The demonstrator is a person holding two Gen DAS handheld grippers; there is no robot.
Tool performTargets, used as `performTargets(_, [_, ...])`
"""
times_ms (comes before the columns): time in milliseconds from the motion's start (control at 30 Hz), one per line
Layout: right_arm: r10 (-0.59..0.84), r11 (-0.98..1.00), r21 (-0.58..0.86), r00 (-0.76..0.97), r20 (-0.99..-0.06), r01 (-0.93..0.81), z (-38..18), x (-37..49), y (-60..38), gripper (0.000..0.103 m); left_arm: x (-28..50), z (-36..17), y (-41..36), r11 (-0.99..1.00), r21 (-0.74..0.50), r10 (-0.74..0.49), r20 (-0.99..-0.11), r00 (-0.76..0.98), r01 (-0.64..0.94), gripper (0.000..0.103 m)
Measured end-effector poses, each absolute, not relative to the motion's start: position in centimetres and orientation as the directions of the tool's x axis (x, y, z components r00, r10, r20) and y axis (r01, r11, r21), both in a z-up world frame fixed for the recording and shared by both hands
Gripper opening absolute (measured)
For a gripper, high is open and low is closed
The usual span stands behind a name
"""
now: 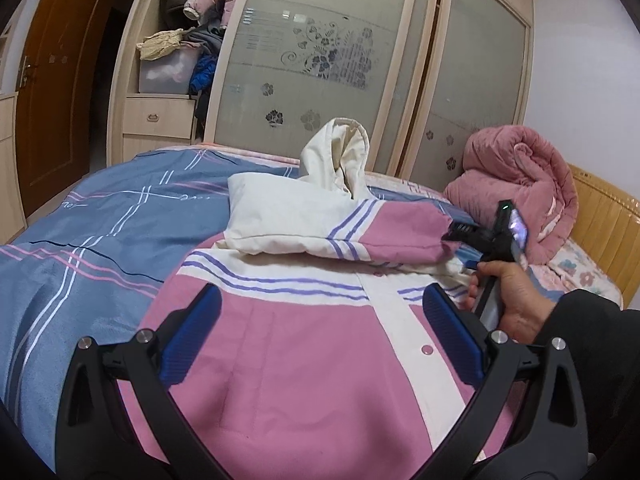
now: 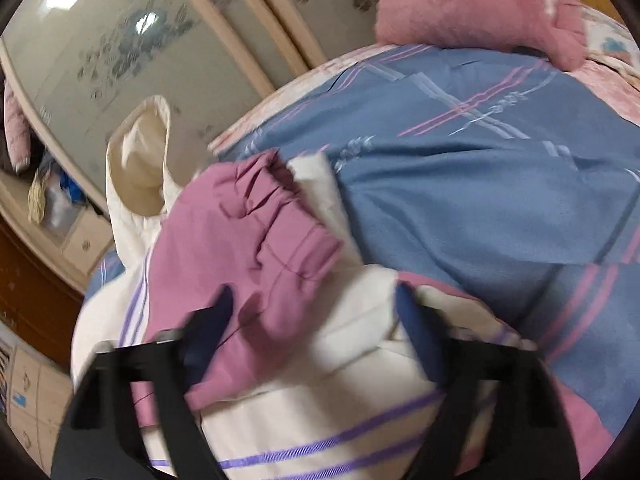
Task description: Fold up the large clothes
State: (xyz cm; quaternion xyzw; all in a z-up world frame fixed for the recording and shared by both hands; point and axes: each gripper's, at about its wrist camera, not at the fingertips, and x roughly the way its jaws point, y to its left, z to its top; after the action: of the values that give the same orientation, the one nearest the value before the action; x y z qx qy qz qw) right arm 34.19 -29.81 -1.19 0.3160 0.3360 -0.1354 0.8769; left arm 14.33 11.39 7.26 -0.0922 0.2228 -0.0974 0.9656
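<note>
A pink and cream hooded jacket (image 1: 304, 360) with purple stripes lies front-up on the bed. One sleeve (image 1: 320, 220) is folded across its chest, and the cream hood (image 1: 340, 152) stands up behind it. My left gripper (image 1: 320, 320) hovers open over the jacket's front, with nothing between its blue pads (image 1: 196, 332). In the left wrist view a hand (image 1: 508, 292) holds my right gripper (image 1: 460, 248) at the sleeve's pink cuff. In the right wrist view, which is blurred, my right gripper (image 2: 316, 320) stands open above the jacket (image 2: 320, 408), just short of the gathered cuff (image 2: 276, 208).
A blue plaid sheet (image 1: 100, 240) covers the bed. A rolled pink quilt (image 1: 516, 184) lies by the wooden headboard (image 1: 608, 220). Behind the bed is a wardrobe with frosted sliding doors (image 1: 304, 60) and open shelves of clothes (image 1: 180, 40). A brown door (image 1: 56, 92) is at the left.
</note>
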Motion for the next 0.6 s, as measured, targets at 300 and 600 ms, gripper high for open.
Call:
performTargets(300, [0.023, 0.853, 0.428, 0.798, -0.602, 0.299, 3.9, 18.2, -26.9, 0.100, 14.0, 7.0, 10.0, 0.975, -0.175, -0.200, -0.447, 0.872, 0.134, 0.101])
performTargets(600, [-0.061, 0.963, 0.189, 0.840, -0.539, 0.191, 4.0, 5.1, -20.9, 0.102, 10.1, 7.7, 7.5, 0.988, -0.051, -0.152, -0.468, 0.871, 0.144, 0.101])
